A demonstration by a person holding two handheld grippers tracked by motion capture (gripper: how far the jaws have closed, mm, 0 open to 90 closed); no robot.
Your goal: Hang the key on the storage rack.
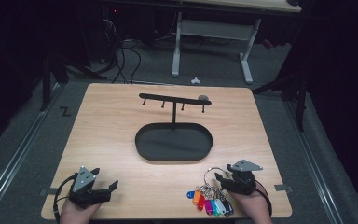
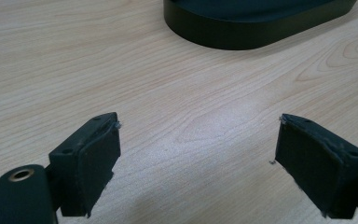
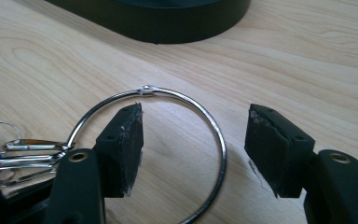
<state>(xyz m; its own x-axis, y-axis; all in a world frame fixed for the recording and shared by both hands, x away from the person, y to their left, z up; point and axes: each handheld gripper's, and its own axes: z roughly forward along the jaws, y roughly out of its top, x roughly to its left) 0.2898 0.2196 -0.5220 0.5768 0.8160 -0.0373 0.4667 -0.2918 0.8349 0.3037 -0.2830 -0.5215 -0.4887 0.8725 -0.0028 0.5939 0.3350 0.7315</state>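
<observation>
Both grippers low on counter (image 1: 121, 121), fingers spread wide, nothing held.

Right gripper (image 3: 196, 140): key ring (image 3: 214, 126) lies flat, one side between its fingers (image 3: 126, 140); coloured tags (image 1: 209, 205) just beside. Left gripper (image 2: 198, 154): bare wood between fingers; black tray (image 1: 174, 142) ahead.

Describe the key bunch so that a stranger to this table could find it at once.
Start at the light wooden table, then go to its near right corner, in front of the black oval tray with its hook stand. There, beside the open right gripper, lies a large silver metal ring with a fan of coloured plastic key tags: the only colourful thing there.
</observation>
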